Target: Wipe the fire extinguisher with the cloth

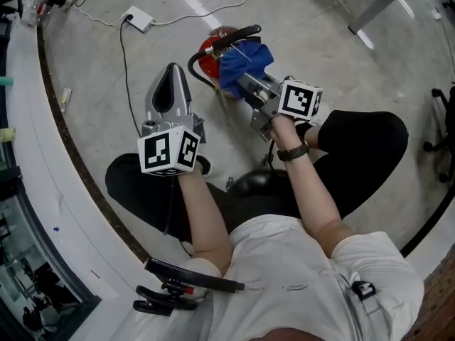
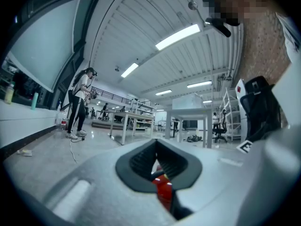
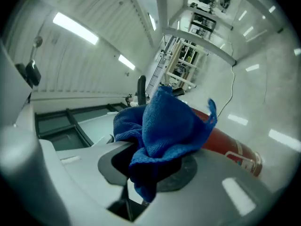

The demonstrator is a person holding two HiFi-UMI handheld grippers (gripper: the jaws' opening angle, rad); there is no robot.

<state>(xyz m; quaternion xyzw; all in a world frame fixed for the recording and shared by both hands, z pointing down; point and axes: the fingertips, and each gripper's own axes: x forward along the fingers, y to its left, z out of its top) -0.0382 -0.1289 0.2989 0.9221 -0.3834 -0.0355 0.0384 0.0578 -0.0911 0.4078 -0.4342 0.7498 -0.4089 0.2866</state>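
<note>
A red fire extinguisher (image 1: 207, 57) stands on the grey floor ahead of my knees, with its black hose and handle (image 1: 234, 34) on top. A blue cloth (image 1: 246, 62) is pressed on its right side, and my right gripper (image 1: 245, 82) is shut on the cloth. In the right gripper view the cloth (image 3: 164, 126) bunches out of the jaws over the red cylinder (image 3: 230, 145). My left gripper (image 1: 170, 73) hovers left of the extinguisher, apart from it, jaws together and holding nothing. In the left gripper view a bit of the red extinguisher (image 2: 162, 189) shows past my left gripper (image 2: 157, 166).
A white power strip (image 1: 139, 18) with its cable lies on the floor behind the left gripper. A curved white ledge (image 1: 28, 155) runs along the left. A black clamp tool (image 1: 178, 286) lies by my left side. A person (image 2: 81, 102) and tables (image 2: 188, 114) stand far off.
</note>
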